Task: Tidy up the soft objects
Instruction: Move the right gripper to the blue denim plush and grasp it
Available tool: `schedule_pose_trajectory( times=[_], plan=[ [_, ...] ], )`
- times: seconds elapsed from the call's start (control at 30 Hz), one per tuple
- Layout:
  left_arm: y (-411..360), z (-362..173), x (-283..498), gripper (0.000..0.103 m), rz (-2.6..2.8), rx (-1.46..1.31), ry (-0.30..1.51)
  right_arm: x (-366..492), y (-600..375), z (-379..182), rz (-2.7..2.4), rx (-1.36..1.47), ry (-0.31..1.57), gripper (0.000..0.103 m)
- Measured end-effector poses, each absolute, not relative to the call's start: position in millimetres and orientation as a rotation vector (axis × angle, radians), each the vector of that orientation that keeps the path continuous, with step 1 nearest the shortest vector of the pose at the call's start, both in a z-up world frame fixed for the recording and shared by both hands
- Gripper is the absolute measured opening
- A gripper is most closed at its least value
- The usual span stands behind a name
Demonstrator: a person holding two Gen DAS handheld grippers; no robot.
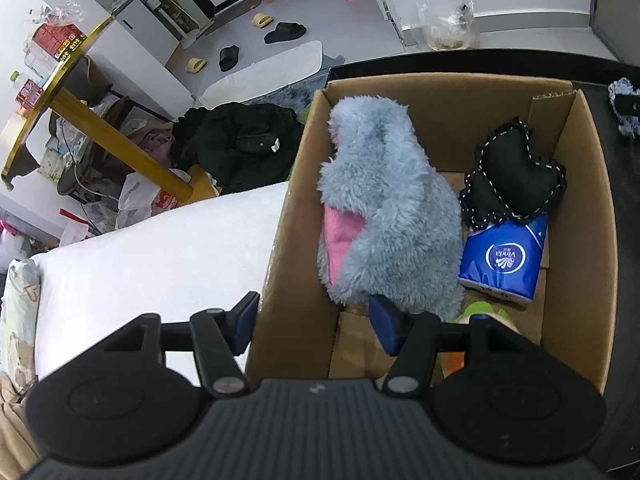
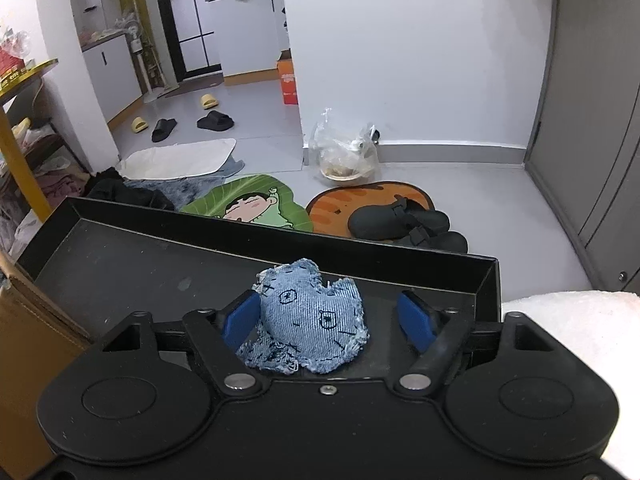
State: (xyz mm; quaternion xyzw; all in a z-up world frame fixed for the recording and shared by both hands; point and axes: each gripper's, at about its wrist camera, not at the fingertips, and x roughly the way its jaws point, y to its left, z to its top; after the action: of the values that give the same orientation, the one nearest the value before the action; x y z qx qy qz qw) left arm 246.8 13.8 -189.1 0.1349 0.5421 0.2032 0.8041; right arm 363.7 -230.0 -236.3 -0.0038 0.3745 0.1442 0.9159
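Observation:
An open cardboard box (image 1: 576,216) holds a fluffy grey-blue plush with a pink patch (image 1: 384,216), a black stitched heart cushion (image 1: 516,176) and a blue Vinda tissue pack (image 1: 506,260). My left gripper (image 1: 312,326) is open and empty, straddling the box's left wall just below the plush. In the right wrist view a small denim cushion (image 2: 312,320) lies on a black tray (image 2: 120,264). My right gripper (image 2: 330,322) is open around it; the left pad (image 2: 240,320) touches it, the right pad (image 2: 416,320) stands apart.
A white padded surface (image 1: 152,256) lies left of the box. The denim cushion also shows at the far right of the left wrist view (image 1: 626,106). Floor mats (image 2: 248,204), black shoes (image 2: 404,224) and a plastic bag (image 2: 346,156) lie beyond the tray.

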Motion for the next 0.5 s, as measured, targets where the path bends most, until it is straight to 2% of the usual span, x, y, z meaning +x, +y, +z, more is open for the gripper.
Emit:
schedule_pose_trajectory(
  times=[0.07,0.13,0.5],
  plan=[
    [12.6,-189.1,245.7,0.059,0.435,0.297,1.159,360.5,-229.4,-234.4,0.291,-0.038,0.766,0.042],
    [11.6,-189.4,245.7,0.059,0.434,0.299,1.158,358.6,-231.2,-233.1,0.283,-0.029,0.772,0.035],
    [20.2,-178.2,234.5,0.059,0.381,0.250,1.157,329.3,-233.2,-227.5,0.262,-0.088,0.868,0.032]
  ],
)
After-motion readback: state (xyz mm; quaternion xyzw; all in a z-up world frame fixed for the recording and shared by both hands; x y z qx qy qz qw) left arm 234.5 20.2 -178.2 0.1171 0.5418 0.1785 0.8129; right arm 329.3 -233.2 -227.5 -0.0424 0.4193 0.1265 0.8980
